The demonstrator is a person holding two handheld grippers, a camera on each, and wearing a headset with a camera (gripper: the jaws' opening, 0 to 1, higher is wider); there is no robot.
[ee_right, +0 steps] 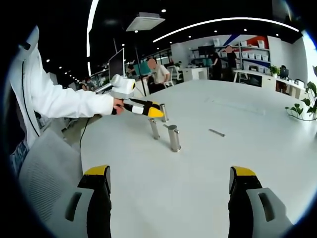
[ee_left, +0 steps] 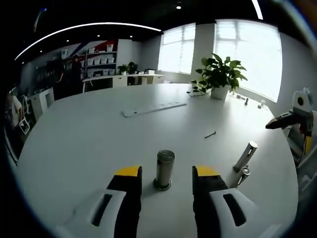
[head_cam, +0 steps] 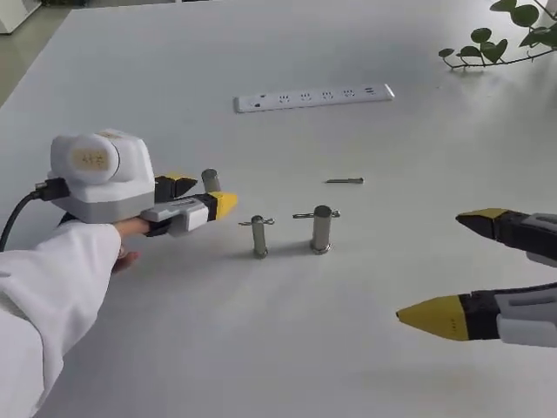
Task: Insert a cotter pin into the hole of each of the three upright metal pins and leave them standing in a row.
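- 2 uprights in the row on the white table, the middle pin and the right pin, each carry a cotter pin crosswise near the top; the right pin stands just at 3 o'clock of the middle one.
- 1 more upright, the left pin, stands at 10 o'clock of the middle pin, a little apart from it.
- 1 loose cotter pin lies flat on the table at 1 o'clock of the right pin, apart from it.
- The left gripper, held by a hand in a white sleeve, reaches in from 9 o'clock. In the left gripper view its yellow-tipped jaws stand parted on either side of the left pin, with a gap showing on each side.
- The right gripper hovers at 4 o'clock of the row, well apart from it, with its jaws spread wide and nothing between them.
- 1 white power strip lies at 12 o'clock beyond the pins, and a leafy plant trails in at 2 o'clock.
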